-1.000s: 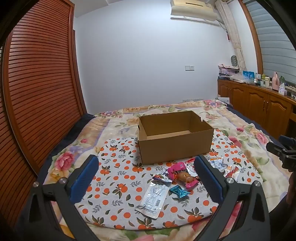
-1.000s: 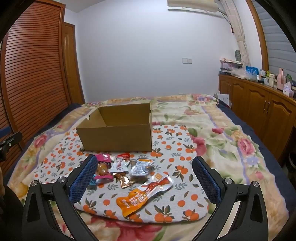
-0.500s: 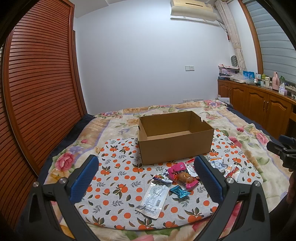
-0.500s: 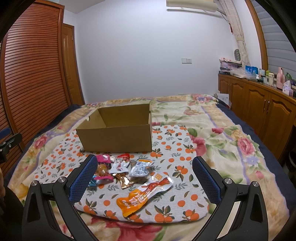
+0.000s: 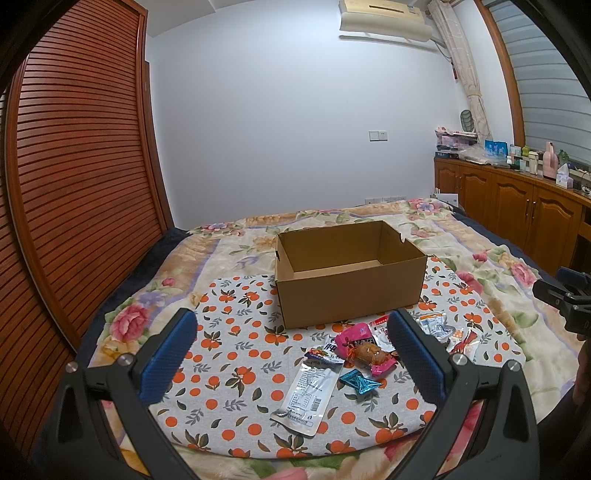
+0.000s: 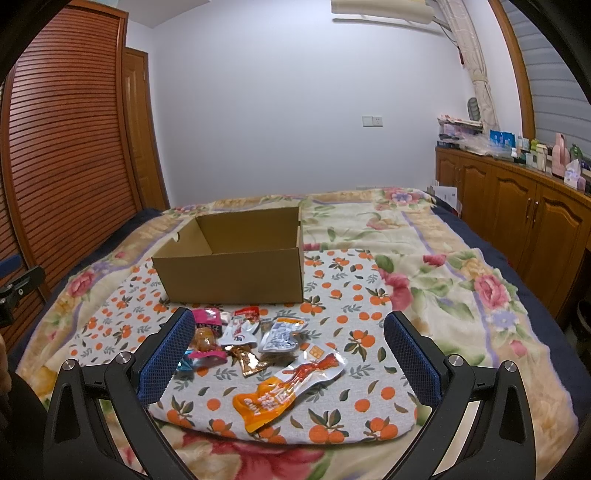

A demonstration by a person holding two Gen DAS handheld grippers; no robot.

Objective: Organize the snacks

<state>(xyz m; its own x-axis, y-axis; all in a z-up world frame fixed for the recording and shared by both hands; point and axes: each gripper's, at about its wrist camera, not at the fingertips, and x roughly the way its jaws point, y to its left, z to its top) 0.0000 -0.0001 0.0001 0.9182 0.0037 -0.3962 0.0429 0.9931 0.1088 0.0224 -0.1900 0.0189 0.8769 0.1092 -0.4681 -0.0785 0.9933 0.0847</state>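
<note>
a floral blanket (image 6: 424, 236) covered the bed, and a smaller cloth printed with oranges (image 6: 354, 332) lay on top of it. a slatted wooden wardrobe door (image 5: 74, 206) filled the left side of the room. against the right wall stood a row of wooden cabinets (image 6: 517, 206), their top crowded with bottles and boxes (image 6: 546, 155). an air conditioner (image 5: 384, 20) hung high on the white wall (image 5: 277, 129), with a light switch (image 5: 378, 136) lower down and a tied curtain (image 5: 471, 81) by the blinds (image 5: 539, 85).

Soft, even indoor light, sharp focus, faint shadows, and heavy fisheye bending with black vignetting at every corner.
</note>
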